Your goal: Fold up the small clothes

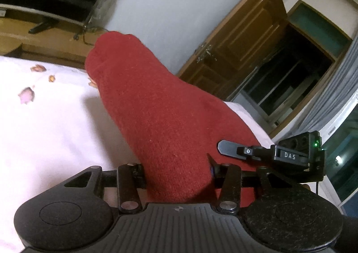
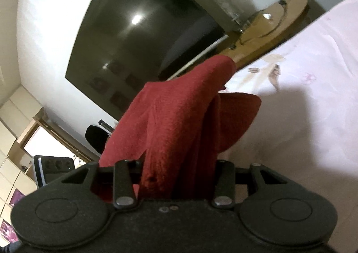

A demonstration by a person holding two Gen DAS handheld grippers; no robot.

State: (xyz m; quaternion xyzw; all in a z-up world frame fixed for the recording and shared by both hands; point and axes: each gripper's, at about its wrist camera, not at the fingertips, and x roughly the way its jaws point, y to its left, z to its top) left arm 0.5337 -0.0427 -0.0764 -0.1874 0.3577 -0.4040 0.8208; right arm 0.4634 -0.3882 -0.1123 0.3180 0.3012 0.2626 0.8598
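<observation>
we have the left gripper (image 1: 177, 177) clamped on a red garment (image 1: 156, 107), and the right gripper (image 2: 179, 174) clamped on the same cloth (image 2: 174, 123). the fabric bunches between both pairs of fingers and is lifted above the pale pink bedsheet (image 1: 44, 130). beyond stand a dark television (image 2: 138, 36) and a wooden door (image 1: 246, 36).

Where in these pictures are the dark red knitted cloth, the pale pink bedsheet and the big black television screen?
dark red knitted cloth (image 1: 161, 118), left wrist view, middle of the fabric.
pale pink bedsheet (image 1: 56, 123), left wrist view, bare stretch.
big black television screen (image 2: 134, 36), right wrist view, centre of the glass.
</observation>
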